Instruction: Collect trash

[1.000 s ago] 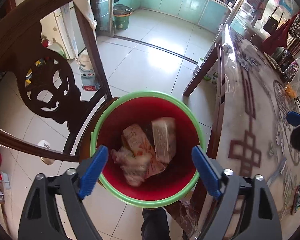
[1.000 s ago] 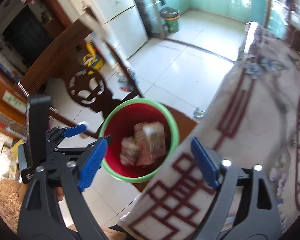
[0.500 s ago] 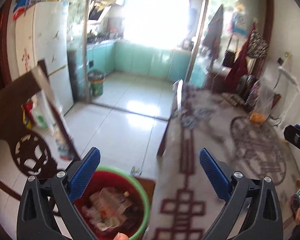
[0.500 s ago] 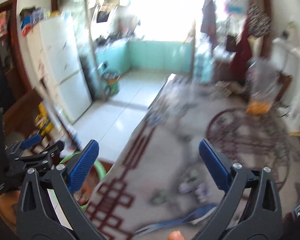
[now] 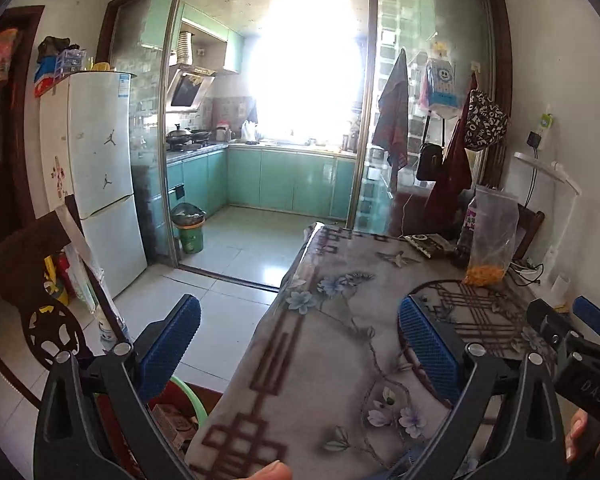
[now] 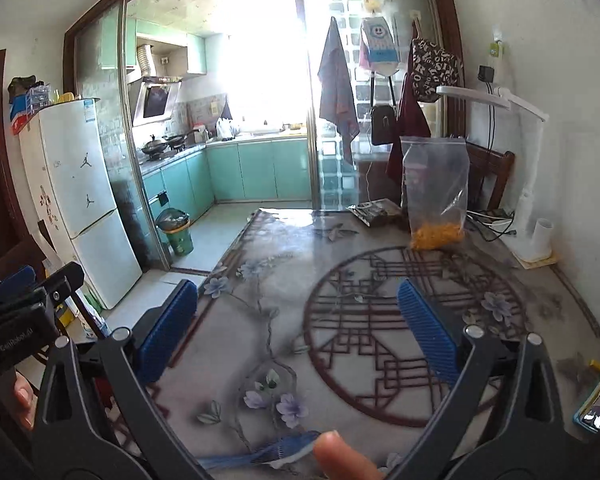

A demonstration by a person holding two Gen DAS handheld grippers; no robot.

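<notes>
Both tools are held level above the table [image 6: 260,320], facing the kitchen. The left gripper [image 5: 298,346] is spread wide, nothing between its pads; the right gripper [image 6: 296,328] is likewise spread and empty. The red bin [image 5: 176,420], with wrappers inside, is seen below the left tool's left finger, beside the table edge. The step is judged a search for further trash. A dark packet [image 6: 376,212] far ahead of the right tool is a candidate; a forward reach would be needed.

desk middle [image 6: 340,280]: bare patterned cloth, open to pass
desk far edge: plastic bag [image 6: 436,192], dark packet [image 6: 376,212], lamp base [image 6: 532,216] stand there
left of desk: chair back [image 5: 40,280], trash bucket [image 5: 188,404] close beside
</notes>
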